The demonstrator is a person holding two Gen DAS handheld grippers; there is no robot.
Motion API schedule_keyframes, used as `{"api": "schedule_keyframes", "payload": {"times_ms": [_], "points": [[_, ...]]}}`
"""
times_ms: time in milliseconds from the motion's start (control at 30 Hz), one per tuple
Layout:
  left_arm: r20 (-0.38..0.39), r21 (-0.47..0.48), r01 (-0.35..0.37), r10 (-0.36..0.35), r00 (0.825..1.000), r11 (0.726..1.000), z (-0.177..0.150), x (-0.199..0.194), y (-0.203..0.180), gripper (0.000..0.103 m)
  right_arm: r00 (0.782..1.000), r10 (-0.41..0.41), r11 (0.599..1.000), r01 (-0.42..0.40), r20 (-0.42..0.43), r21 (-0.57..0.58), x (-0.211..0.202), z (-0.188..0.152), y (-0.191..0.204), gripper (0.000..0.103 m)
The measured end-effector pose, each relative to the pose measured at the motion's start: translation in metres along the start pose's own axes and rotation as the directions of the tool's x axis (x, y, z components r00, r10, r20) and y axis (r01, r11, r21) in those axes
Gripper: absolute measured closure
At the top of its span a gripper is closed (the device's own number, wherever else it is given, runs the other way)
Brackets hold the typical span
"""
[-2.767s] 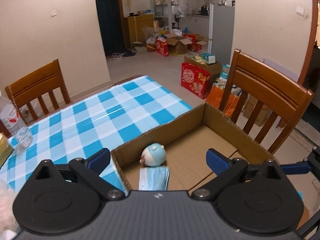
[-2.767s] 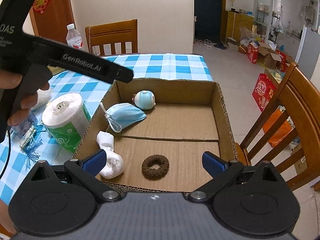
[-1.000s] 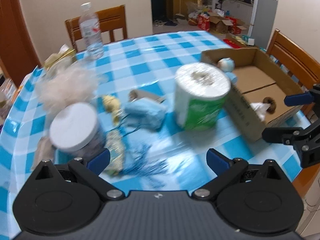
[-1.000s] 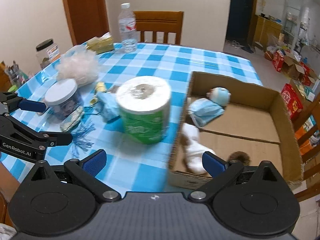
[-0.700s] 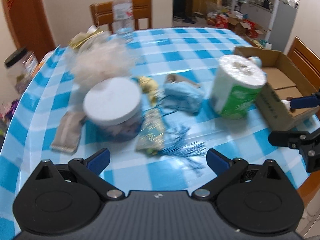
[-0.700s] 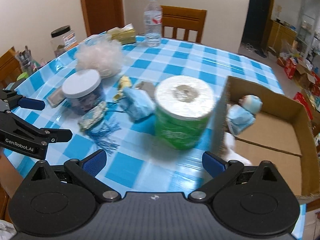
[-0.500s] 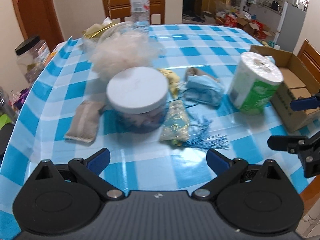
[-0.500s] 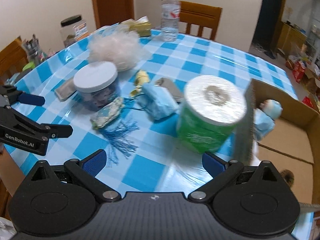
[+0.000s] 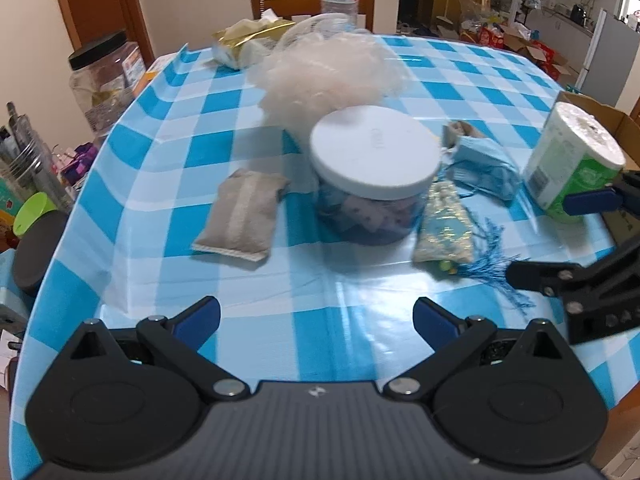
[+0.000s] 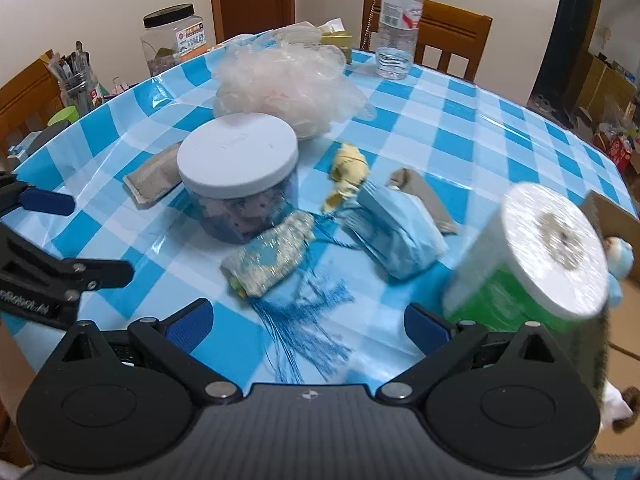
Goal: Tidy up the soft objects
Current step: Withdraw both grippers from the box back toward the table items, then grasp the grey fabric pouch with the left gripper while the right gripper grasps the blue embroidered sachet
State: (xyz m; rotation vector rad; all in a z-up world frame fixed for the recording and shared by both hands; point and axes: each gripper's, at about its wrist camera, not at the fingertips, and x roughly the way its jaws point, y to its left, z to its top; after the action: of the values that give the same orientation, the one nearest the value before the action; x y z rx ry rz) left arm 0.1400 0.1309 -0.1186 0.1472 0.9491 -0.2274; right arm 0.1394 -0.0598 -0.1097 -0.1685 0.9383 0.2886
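Soft things lie on the blue checked tablecloth: a beige pouch (image 9: 240,212), a pale mesh puff (image 9: 332,72), a blue face mask (image 9: 484,168), a glittery blue sachet with tassel (image 9: 444,232) and a small yellow soft item (image 10: 348,168). My left gripper (image 9: 316,320) is open and empty, low over the near table edge, facing the pouch and jar. My right gripper (image 10: 306,324) is open and empty above the tassel (image 10: 304,316). The cardboard box (image 10: 616,224) with a small plush (image 10: 620,256) shows at the far right.
A white-lidded jar (image 9: 372,168) stands mid-table. A toilet roll in green wrap (image 10: 540,260) stands by the box. A water bottle (image 10: 396,40), a gold tissue pack (image 9: 248,40), a black-lidded jar (image 10: 172,40) and a pen holder (image 10: 76,76) are at the far side.
Both grippers have swung left from the cardboard box to the cluttered middle of the table. The box has slid to the right edge of both views. Both stay open.
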Motion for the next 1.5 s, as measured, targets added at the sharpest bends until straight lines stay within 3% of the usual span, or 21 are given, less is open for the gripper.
{"api": "schedule_keyframes", "payload": {"times_ms": [600, 833, 1100, 1333, 1500], "points": [[-0.022, -0.042, -0.072, 0.071, 0.997, 0.997, -0.004, 0.013, 0.046, 0.001, 0.996, -0.092, 0.995, 0.092, -0.014, 0.038, 0.079, 0.026, 0.029, 0.0], [-0.038, -0.033, -0.069, 0.068, 0.997, 0.997, 0.006, 0.027, 0.047, 0.001, 0.99, -0.127, 0.989, 0.131, -0.052, 0.071, 0.076, 0.018, 0.012, 0.0], [-0.02, -0.018, -0.076, 0.076, 0.997, 0.997, 0.031, 0.053, 0.051, 0.001, 0.993, -0.091, 0.987, 0.101, -0.079, 0.125, 0.073, 0.009, -0.002, 0.0], [-0.076, -0.036, -0.086, 0.084, 0.994, 0.996, 0.051, 0.096, 0.068, 0.0, 0.994, -0.081, 0.989, 0.089, -0.074, 0.116, 0.072, 0.008, -0.002, 0.0], [-0.07, -0.072, -0.025, 0.02, 0.997, 0.997, 0.054, 0.103, 0.077, 0.0, 0.995, -0.08, 0.99, 0.087, -0.066, 0.111, 0.071, 0.006, -0.002, 0.0]]}}
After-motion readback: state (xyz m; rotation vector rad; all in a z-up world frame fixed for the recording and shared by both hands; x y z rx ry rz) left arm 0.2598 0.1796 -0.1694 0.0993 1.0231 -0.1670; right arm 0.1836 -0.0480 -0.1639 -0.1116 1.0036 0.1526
